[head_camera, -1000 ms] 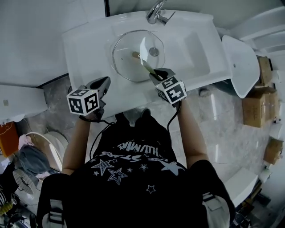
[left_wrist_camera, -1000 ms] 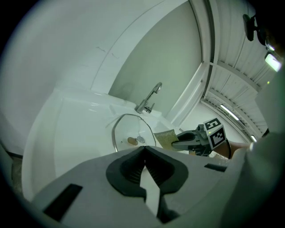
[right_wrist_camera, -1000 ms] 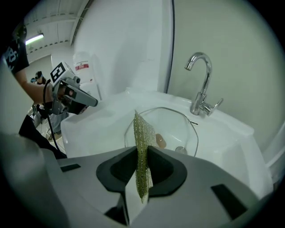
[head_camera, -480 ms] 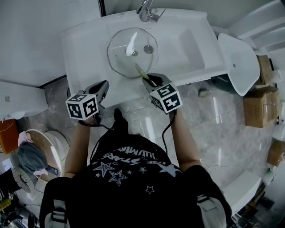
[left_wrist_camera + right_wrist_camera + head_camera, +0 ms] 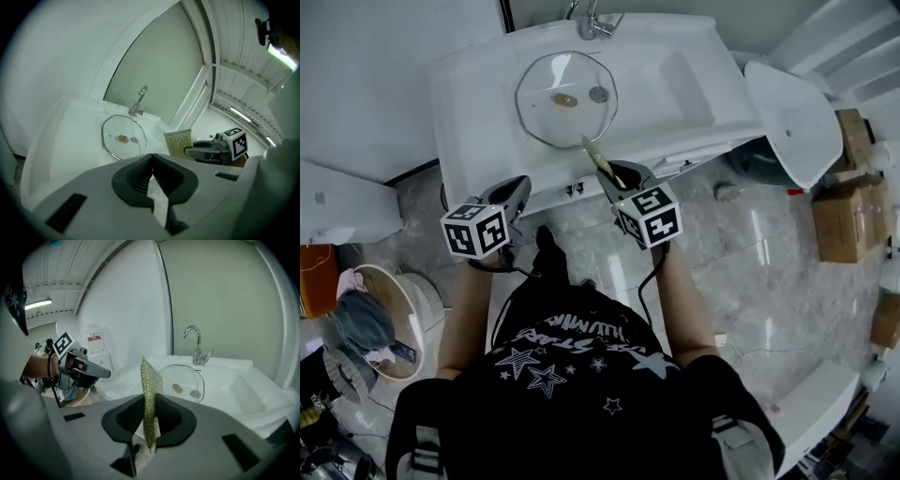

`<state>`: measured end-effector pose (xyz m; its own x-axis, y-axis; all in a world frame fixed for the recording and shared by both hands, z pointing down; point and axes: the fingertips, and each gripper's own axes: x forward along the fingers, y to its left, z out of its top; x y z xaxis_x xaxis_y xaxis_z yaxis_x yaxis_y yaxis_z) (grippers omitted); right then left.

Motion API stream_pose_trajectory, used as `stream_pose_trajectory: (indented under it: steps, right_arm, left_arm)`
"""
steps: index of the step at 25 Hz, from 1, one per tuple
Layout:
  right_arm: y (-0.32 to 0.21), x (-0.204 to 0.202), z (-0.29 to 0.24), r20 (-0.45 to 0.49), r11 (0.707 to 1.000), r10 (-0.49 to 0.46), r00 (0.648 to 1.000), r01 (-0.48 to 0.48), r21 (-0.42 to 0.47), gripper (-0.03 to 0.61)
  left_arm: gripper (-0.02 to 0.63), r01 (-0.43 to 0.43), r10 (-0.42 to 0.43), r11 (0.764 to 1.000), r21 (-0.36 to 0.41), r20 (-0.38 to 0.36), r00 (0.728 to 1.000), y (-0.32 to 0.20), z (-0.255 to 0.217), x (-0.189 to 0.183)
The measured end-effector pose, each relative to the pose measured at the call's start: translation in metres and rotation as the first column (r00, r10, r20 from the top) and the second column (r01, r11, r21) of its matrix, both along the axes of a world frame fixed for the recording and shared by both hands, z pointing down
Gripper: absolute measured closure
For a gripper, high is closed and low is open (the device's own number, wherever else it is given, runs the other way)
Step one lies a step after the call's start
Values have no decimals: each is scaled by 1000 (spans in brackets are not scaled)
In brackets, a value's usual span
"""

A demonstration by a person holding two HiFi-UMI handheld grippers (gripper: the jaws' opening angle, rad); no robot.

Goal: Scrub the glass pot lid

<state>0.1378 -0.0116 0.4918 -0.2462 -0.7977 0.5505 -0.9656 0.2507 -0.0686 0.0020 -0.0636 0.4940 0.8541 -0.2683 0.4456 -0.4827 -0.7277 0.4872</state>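
Note:
The glass pot lid [image 5: 565, 98] lies flat in the white sink [image 5: 675, 84], its brown knob up; it also shows in the left gripper view [image 5: 124, 138] and the right gripper view [image 5: 183, 380]. My right gripper [image 5: 614, 173] hangs just off the sink's front edge, shut on a gold-green scrub pad [image 5: 594, 154] that stands upright between its jaws [image 5: 150, 390]. The pad is clear of the lid. My left gripper [image 5: 517, 187] is at the front left of the sink, shut with nothing in it [image 5: 152, 161].
A chrome faucet [image 5: 595, 23] stands behind the lid. To the right a loose white basin [image 5: 792, 122] leans by cardboard boxes [image 5: 853, 197]. A round bin with cloth [image 5: 366, 323] and a white cabinet [image 5: 337, 202] stand at the left on the marble floor.
Both grippers have drawn back from the sink toward the person. The scrub pad, over the lid's near edge a second ago, is now off it, beyond the sink's front edge.

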Motion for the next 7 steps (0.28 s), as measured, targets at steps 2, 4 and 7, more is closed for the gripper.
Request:
stream_pose_trajectory:
  steps: [2, 4, 7]
  right_arm:
    - [11, -1, -1, 9, 1000, 7, 1000, -7, 4, 514]
    - [21, -3, -2, 22, 1000, 16, 1000, -16, 8, 514]
    - [35, -7, -5, 41, 1000, 26, 999, -26, 14, 514]
  left_arm:
    - [604, -4, 4, 1000, 6, -3, 1000, 11, -3, -1]
    - [604, -8, 8, 1000, 7, -8, 1000, 22, -6, -1]
    - [604, -14, 14, 1000, 8, -15, 1000, 37, -11, -4]
